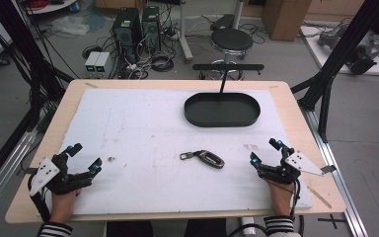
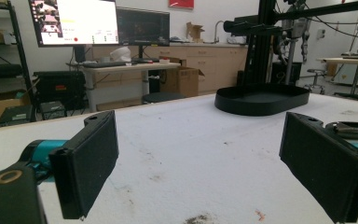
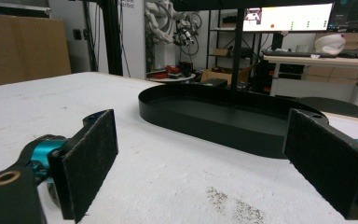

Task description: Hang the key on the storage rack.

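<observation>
A black oval tray [image 1: 222,122] stands empty on the white mat at the far middle-right. A dark key fob with a metal clip [image 1: 205,158] lies on the mat in front of it, about midway between my two hands. My left gripper [image 1: 85,157] rests open near the front left edge, angled toward the middle, with nothing between its jaws. My right gripper [image 1: 265,151] rests open at the front right, just right of the fob. In the left gripper view the left gripper [image 2: 207,163] faces the tray [image 2: 261,106]. In the right gripper view the right gripper [image 3: 205,163] has the tray [image 3: 205,128] close ahead.
The white mat [image 1: 143,128] covers most of the wooden table. A small speck of dirt [image 1: 111,159] lies near my left gripper. A black T-shaped stand [image 1: 223,79] rises behind the tray. A stool [image 1: 232,39] and computer towers [image 1: 137,29] stand on the floor beyond.
</observation>
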`<move>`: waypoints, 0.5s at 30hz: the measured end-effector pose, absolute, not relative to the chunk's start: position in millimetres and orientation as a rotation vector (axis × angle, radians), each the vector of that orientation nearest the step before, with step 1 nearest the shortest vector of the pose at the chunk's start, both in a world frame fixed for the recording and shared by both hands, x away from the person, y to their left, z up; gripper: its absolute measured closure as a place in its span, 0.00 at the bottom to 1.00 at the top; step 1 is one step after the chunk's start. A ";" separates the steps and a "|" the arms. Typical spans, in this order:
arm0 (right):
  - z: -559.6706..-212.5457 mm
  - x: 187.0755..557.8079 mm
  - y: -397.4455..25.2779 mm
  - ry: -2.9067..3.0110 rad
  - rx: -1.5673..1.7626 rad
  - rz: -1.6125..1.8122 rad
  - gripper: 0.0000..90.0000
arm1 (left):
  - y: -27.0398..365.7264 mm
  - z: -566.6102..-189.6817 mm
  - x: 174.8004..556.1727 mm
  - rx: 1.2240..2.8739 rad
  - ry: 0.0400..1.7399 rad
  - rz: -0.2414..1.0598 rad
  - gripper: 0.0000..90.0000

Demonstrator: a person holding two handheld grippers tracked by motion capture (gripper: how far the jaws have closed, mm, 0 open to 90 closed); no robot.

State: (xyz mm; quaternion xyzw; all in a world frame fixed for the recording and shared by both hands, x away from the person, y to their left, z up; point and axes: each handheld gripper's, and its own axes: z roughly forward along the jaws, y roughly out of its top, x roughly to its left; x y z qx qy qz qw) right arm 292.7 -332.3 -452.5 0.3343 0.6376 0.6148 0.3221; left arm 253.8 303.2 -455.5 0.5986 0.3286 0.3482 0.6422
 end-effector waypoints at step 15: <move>-452.4 292.0 -332.4 1.669 0.875 1.613 0.10 | 302.4 -455.4 254.2 1.369 0.749 0.795 0.13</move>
